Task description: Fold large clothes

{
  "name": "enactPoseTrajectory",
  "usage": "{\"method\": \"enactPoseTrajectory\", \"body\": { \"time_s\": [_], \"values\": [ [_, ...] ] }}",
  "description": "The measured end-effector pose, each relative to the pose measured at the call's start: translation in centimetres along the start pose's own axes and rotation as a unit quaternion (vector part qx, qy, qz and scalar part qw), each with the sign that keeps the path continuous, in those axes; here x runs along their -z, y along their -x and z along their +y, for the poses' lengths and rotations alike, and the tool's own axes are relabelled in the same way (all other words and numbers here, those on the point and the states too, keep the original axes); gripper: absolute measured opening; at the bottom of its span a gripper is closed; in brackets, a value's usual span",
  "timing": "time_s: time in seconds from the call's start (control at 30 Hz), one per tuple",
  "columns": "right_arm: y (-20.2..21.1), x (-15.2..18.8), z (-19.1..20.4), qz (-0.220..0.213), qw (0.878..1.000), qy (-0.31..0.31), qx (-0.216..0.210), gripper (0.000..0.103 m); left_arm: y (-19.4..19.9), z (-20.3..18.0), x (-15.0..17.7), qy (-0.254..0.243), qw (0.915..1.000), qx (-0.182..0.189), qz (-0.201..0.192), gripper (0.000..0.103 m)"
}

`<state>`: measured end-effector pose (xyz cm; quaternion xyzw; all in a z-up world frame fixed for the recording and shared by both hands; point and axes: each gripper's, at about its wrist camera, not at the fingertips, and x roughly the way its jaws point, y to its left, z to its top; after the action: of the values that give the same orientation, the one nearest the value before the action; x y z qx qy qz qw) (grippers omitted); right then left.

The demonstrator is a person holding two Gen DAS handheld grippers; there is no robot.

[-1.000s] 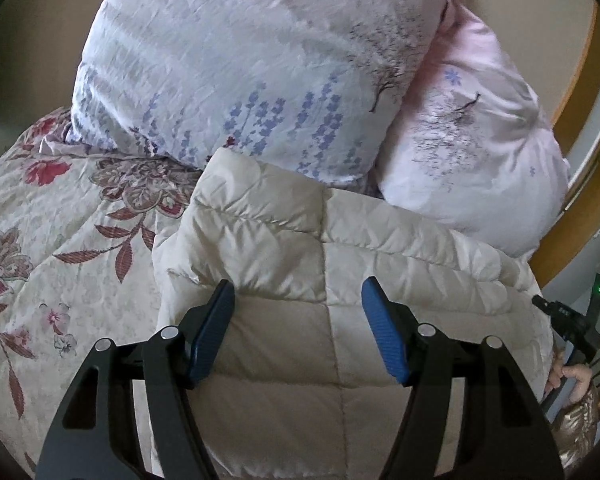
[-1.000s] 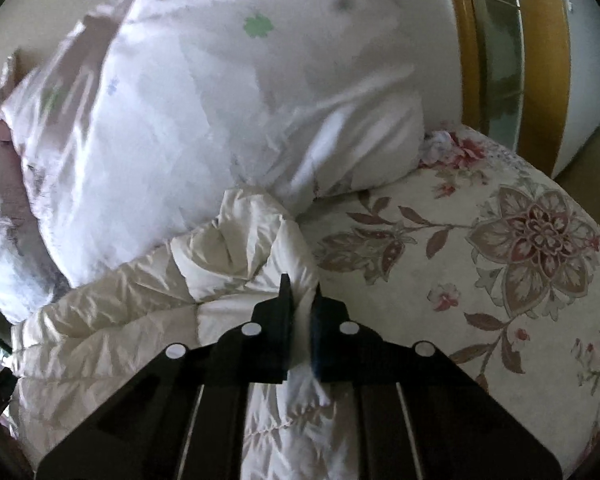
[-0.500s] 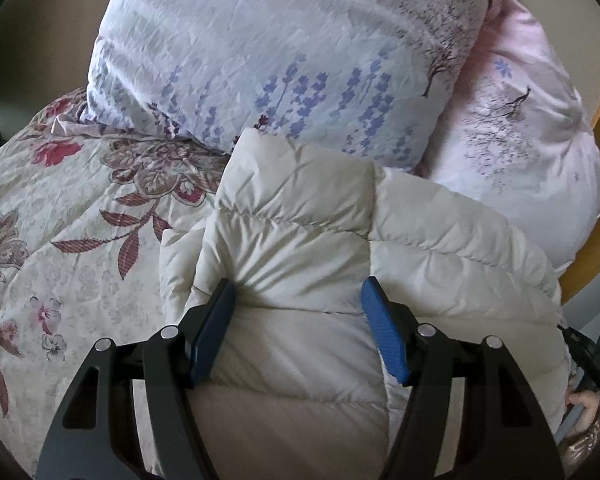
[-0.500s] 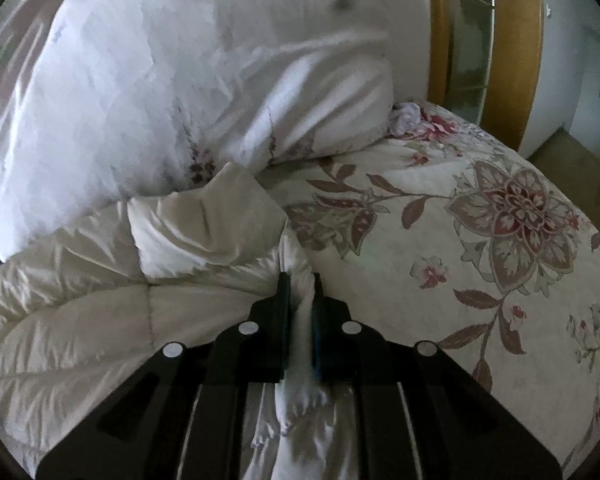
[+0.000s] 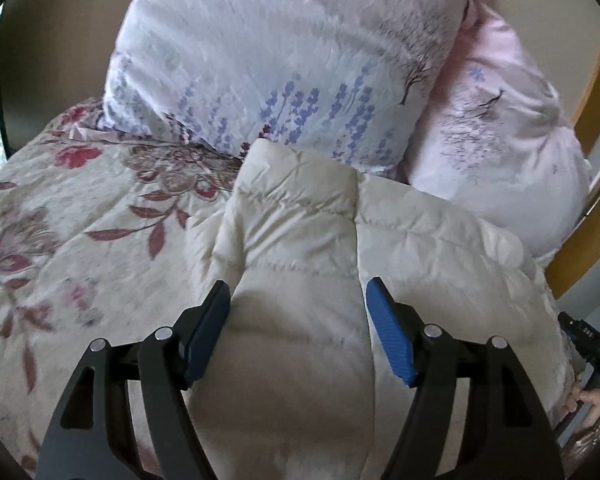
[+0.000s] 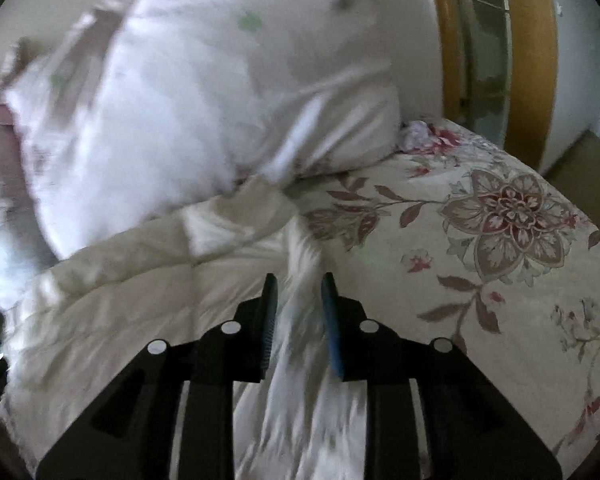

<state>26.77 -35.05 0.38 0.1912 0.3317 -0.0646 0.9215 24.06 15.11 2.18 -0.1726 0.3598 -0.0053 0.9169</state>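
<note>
A cream quilted puffer jacket (image 5: 300, 240) lies folded on the floral bedspread (image 5: 80, 240), its far end against the pillows. My left gripper (image 5: 298, 296) is open, its blue pads wide apart over the jacket's near fold, holding nothing. In the right wrist view the jacket (image 6: 160, 280) lies to the left. My right gripper (image 6: 298, 292) has its jaws partly apart, with a ridge of the jacket's edge still lying between them; the view is blurred.
Two large floral pillows (image 5: 292, 60) (image 5: 500, 152) lean at the bed's head, and one also shows in the right wrist view (image 6: 200, 100). A wooden bed frame (image 6: 528, 60) stands at the right. The bedspread (image 6: 500, 240) lies right of the jacket.
My right gripper, earlier shut on the jacket's edge, has parted its jaws. My left gripper stayed open and moved closer over the jacket.
</note>
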Motion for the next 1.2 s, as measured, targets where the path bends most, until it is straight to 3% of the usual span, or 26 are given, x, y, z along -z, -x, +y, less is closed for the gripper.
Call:
{"method": "enactPoseTrajectory", "body": {
  "time_s": [0.17,0.33,0.5,0.57,0.63,0.73,0.87,1.03,1.2],
  "values": [
    [1.7,1.8,1.0,0.024,0.998,0.015,-0.055,0.024,0.5,0.9,0.8,0.001,0.9997,-0.014,0.018,0.072],
    [-1.3,3.3,1.9,0.083,0.996,0.022,-0.034,0.024,-1.1,1.9,1.7,0.028,0.998,-0.012,0.055,0.073],
    [-2.7,3.6,2.0,0.101,0.994,0.014,-0.028,0.025,-1.3,2.3,1.9,0.052,0.9968,-0.001,0.06,0.073],
    [-2.2,3.5,1.7,0.105,0.994,0.003,-0.04,0.035,-0.5,2.7,1.9,0.064,0.9961,0.012,0.059,0.073],
    [-0.4,3.5,0.9,0.096,0.993,-0.02,-0.067,0.059,1.1,3.5,2.2,0.079,0.995,0.032,0.053,0.073],
    [2.6,3.7,-0.5,0.065,0.994,-0.037,-0.077,0.07,3.3,5.0,3.0,0.105,0.9917,0.055,0.049,0.073],
    [5.6,4.1,-3.7,0.045,0.99,-0.098,-0.093,0.075,5.7,6.8,4.5,0.143,0.9852,0.08,0.05,0.073],
    [5.6,5.9,-7.9,0.078,0.971,-0.197,-0.111,0.075,7.3,7.8,6.4,0.179,0.9748,0.12,0.058,0.073],
    [5.2,7.9,-9.2,0.101,0.96,-0.238,-0.108,0.075,8.0,7.8,8.0,0.206,0.9648,0.147,0.069,0.073]
  ]
}}
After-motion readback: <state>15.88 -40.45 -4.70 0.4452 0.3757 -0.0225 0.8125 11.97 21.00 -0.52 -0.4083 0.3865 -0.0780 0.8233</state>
